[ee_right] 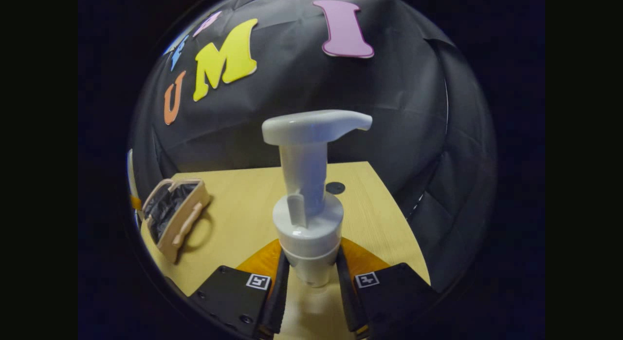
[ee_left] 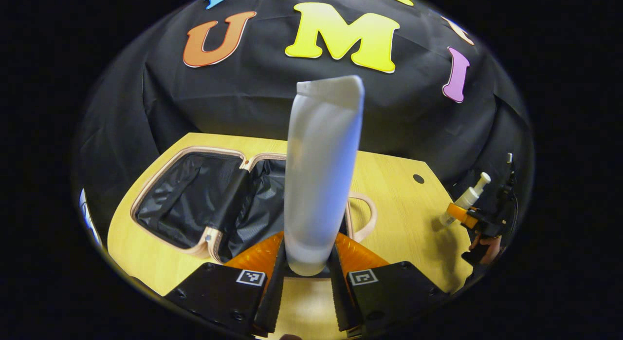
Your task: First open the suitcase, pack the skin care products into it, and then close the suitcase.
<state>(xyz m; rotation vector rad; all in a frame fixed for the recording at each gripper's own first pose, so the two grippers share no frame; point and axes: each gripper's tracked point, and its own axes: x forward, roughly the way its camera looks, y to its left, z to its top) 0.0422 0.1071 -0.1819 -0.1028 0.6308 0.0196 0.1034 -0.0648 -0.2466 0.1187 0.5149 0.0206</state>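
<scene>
In the left gripper view my left gripper point(ee_left: 308, 272) is shut on a tall white tube point(ee_left: 323, 169) that stands upright between its fingers, above the near edge of the open suitcase point(ee_left: 194, 198). The suitcase is small, beige-rimmed, with black lining, lying open on the wooden table point(ee_left: 394, 218). In the right gripper view my right gripper point(ee_right: 311, 276) is shut on a white pump bottle point(ee_right: 307, 203), held upright above the table. The suitcase point(ee_right: 173, 216) lies far to its left. The right gripper with its pump bottle point(ee_left: 467, 198) also appears at the table's right edge in the left gripper view.
A round dark hole point(ee_left: 418, 178) sits in the tabletop near the back right corner. A hand point(ee_left: 484, 245) holds the right gripper beyond the table's right edge. Bare wood point(ee_right: 243, 203) lies between the suitcase and the right gripper.
</scene>
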